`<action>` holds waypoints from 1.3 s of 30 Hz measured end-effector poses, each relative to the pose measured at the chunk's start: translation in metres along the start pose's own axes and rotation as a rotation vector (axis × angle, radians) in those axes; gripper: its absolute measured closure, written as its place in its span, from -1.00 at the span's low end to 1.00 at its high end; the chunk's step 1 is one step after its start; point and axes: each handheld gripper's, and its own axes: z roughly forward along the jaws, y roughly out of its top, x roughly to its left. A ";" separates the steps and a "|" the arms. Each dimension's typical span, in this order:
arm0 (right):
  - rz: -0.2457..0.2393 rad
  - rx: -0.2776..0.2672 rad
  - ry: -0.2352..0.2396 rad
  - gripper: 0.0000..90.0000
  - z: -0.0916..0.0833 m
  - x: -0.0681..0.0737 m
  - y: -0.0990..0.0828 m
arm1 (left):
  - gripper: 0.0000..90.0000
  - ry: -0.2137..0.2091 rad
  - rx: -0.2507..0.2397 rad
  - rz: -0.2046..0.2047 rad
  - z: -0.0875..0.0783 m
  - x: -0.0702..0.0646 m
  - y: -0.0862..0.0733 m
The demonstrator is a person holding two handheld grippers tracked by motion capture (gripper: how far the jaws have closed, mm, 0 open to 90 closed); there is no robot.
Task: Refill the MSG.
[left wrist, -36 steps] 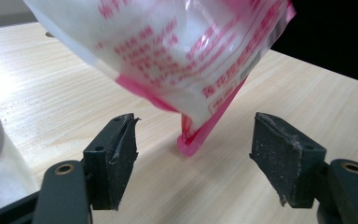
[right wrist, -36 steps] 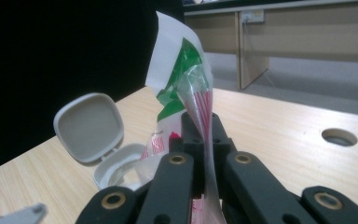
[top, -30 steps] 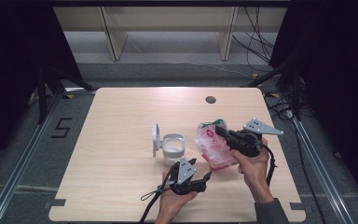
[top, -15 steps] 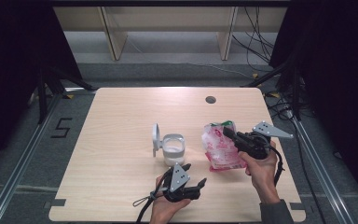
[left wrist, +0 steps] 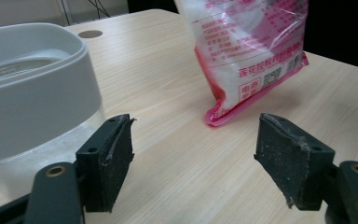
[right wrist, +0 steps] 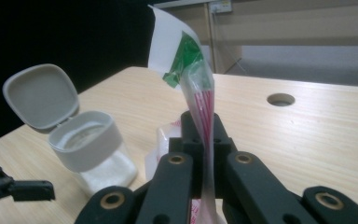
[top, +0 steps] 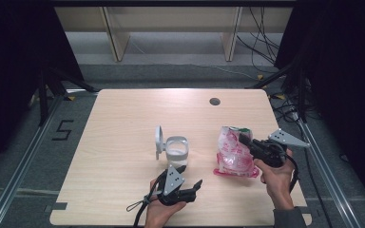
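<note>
1. Leftmost, the left gripper (top: 196, 186) sits low at the near edge of the wooden table (top: 123, 123), held in a hand (top: 159, 213), its jaws spread wide apart with nothing between them.
2. Just ahead of it and a little to its left stands a clear container (top: 177, 151) with a grey collar, its hinged grey lid (top: 158, 140) flipped upright; white contents fill the lower part. In the left gripper view the container (left wrist: 32, 93) is close beside the left jaw.
3. Farther right, ahead of that gripper's right jaw, a pink-printed plastic bag (top: 234, 153) of white stuff rests with its bottom edge on the table.
4. Rightmost, the right gripper (top: 244, 139) is clamped on the bag's upper part; in its own view the bag (right wrist: 200, 93) rises pinched between the closed jaws, with a green-and-white top flap above.
</note>
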 end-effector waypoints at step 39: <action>0.099 0.097 -0.163 0.90 0.004 -0.041 -0.039 | -0.40 0.051 0.023 -0.050 -0.009 0.017 -0.006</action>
